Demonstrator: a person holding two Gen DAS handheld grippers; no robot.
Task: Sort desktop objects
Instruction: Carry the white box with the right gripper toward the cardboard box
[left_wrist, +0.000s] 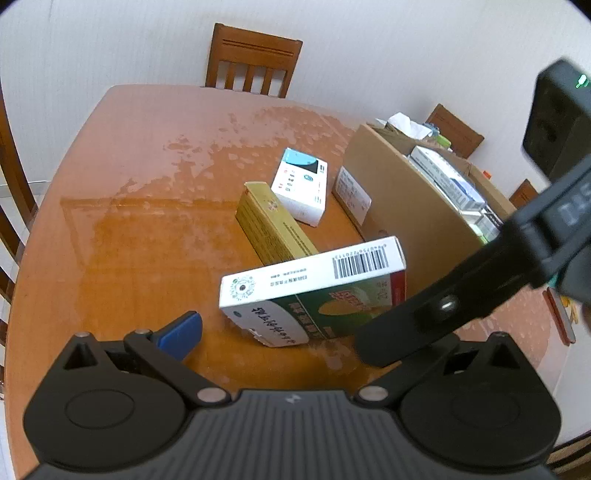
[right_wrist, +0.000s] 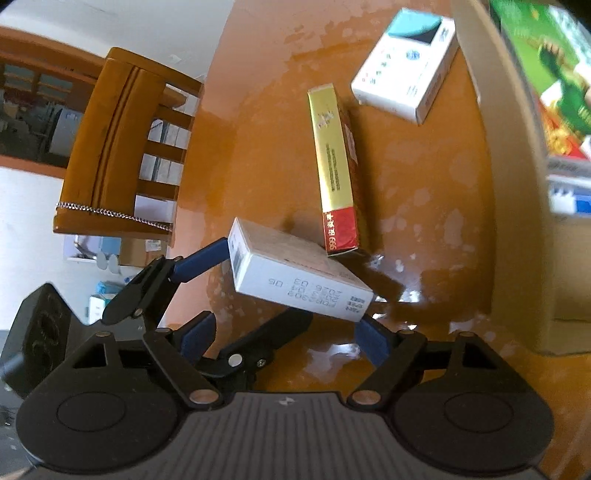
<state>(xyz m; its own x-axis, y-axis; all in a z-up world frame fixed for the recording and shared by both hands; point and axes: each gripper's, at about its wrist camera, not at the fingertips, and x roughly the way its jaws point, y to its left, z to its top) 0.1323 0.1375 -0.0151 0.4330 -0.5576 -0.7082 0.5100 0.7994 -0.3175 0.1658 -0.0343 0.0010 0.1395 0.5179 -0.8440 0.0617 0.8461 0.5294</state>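
A white and green medicine box stands tilted on its long edge on the wooden table, by the near end of a gold box. My left gripper is spread wide just before it. Table shows between its blue left finger and the box, and its right finger is hidden. The right gripper's black finger arm crosses in from the right. My right gripper is also open, the box just beyond its tips. Its right finger meets the box's lower corner.
A white box with a teal patch lies behind the gold one. An open cardboard carton holding several packs stands on the right of the table. Wooden chairs stand at the far side and at the left edge.
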